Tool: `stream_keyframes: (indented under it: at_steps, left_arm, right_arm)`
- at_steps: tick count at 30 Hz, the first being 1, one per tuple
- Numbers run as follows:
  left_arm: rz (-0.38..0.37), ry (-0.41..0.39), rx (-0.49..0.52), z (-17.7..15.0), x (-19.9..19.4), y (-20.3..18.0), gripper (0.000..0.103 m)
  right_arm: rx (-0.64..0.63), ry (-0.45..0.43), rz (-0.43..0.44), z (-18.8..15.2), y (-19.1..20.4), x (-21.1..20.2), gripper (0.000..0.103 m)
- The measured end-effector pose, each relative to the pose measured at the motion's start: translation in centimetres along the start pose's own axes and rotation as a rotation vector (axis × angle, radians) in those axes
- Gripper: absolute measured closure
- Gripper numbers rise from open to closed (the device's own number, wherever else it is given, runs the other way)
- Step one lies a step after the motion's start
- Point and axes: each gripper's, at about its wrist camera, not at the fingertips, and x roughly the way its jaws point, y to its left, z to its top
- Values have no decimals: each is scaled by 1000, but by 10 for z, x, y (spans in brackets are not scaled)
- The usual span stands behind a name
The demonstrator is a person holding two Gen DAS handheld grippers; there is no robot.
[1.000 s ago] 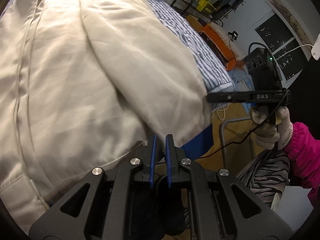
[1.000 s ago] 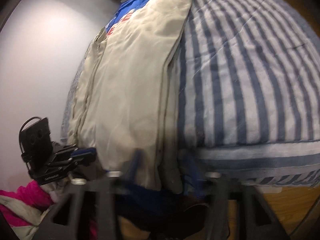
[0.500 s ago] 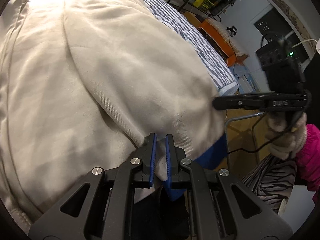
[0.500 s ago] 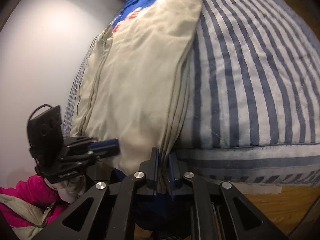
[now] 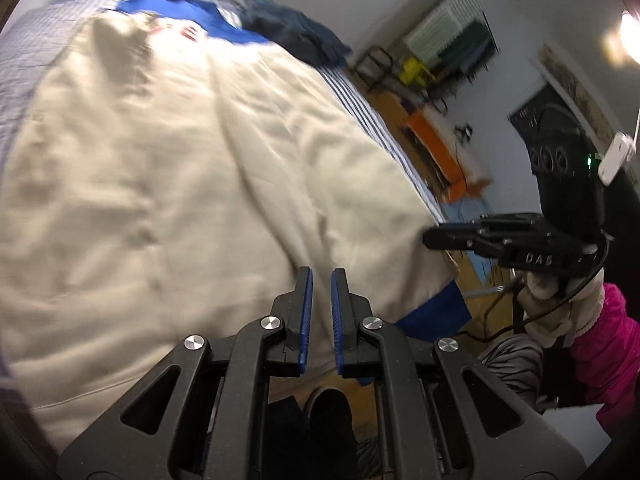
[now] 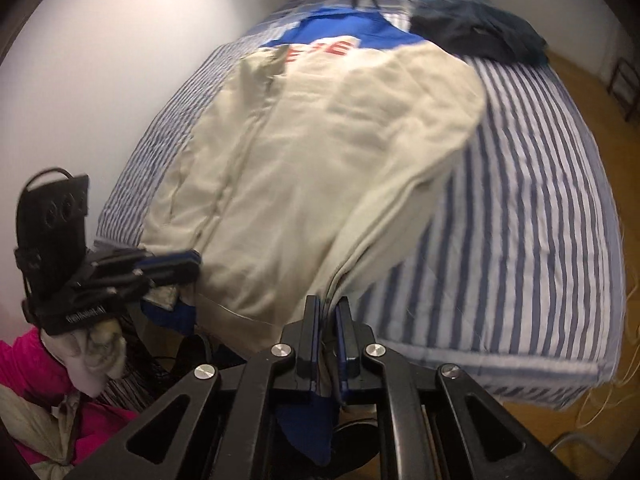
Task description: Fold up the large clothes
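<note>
The cream jacket [image 6: 320, 168] lies lengthwise on the striped bed [image 6: 540, 200], running to the upper middle of the frame, while the right gripper [image 6: 328, 320] and left gripper [image 5: 318, 296] each pinch one corner of its near hem.

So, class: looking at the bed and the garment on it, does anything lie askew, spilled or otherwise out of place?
Nothing is spilled or damaged. The cream and blue garment is not flat: its near hem is lifted off the striped bedspread, pinched by the left gripper and right gripper. A dark crumpled garment lies unfolded at the bed's far end.
</note>
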Motion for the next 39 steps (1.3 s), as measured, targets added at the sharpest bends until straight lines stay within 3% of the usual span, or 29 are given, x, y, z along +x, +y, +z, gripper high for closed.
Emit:
stream_keyframes:
  at_steps: [11,21,24,26,29,30,32,36,39]
  left_arm:
    - [66,-164,-158,-13,-85,59,97]
    - [120,-187,-222,-25,-105,88,97]
    - [118,-176,-245,-26,-104,94,97]
    - [116,-163,-242,-26,-100,93,97]
    - [100,-121,-223,-24,-85,85,93]
    - [87,-106,-217,-23,-78,82,89]
    - [61,-84,-208,-19,-65,77,62]
    - [38,-33,-160,-6,-29,58,59]
    - [44,-2,-138,5,-5,50,56]
  right_arm:
    - [-220,50,-27,45,94,41,99]
    - [-313,183,61,42,140,135,103]
    - [-337,181,61,38,145,140,102]
    - [-304,170,123,39,140,131,101]
    - [-242,111,206,38,122,101,69]
    - [-227,89,223,37,117,91,68]
    - [-182,41,255,38,98,69,67]
    - [-76,-53,212,47,54,40,46]
    - [39,-123,201,62,13,29,42]
